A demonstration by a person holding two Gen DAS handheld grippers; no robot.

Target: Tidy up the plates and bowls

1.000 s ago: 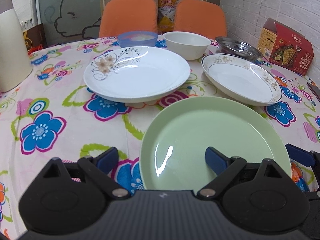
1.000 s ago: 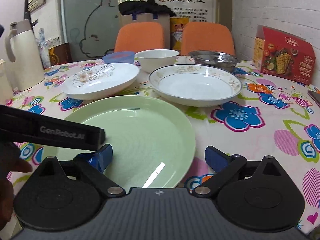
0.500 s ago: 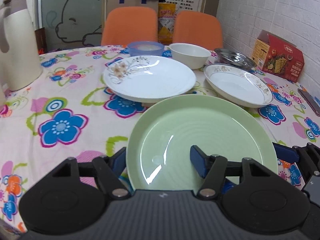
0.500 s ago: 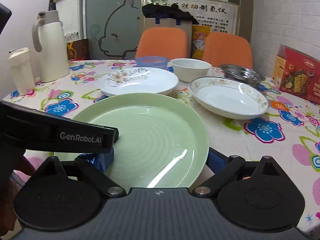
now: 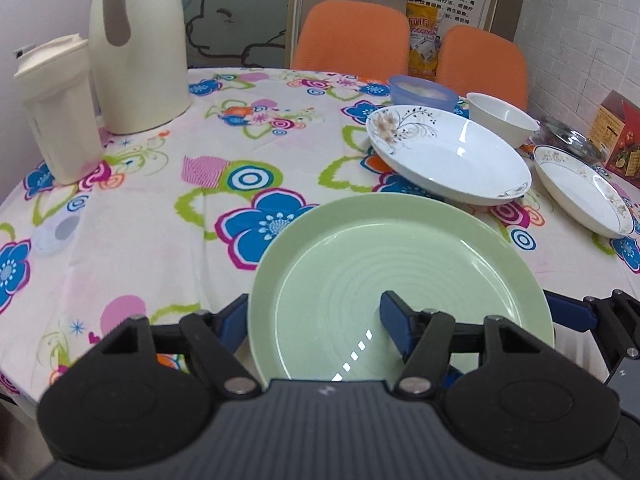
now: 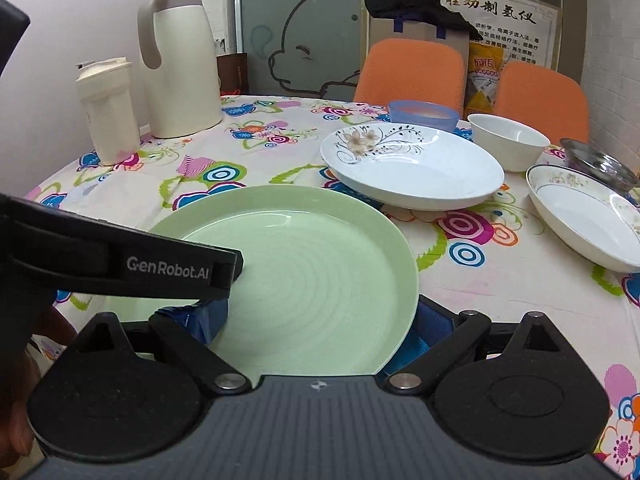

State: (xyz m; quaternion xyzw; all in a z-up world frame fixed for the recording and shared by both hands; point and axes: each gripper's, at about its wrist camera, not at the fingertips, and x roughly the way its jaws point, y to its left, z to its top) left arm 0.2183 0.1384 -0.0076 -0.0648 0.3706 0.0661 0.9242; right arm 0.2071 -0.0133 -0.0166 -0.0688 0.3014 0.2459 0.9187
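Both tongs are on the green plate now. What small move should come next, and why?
Probably ease the green plate forward and set it on the bare cloth left of the floral plate. The left tongs and right tongs straddle its opposite rims, close to the cloth's near edge.

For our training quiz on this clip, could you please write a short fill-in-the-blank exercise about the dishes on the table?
1. Both the left gripper and the right gripper hold the ____ plate.
2. The white plate with a flower pattern stands in front of a ____ plastic bowl.
3. The chairs behind the table are ____.

Missing words: green; blue; orange
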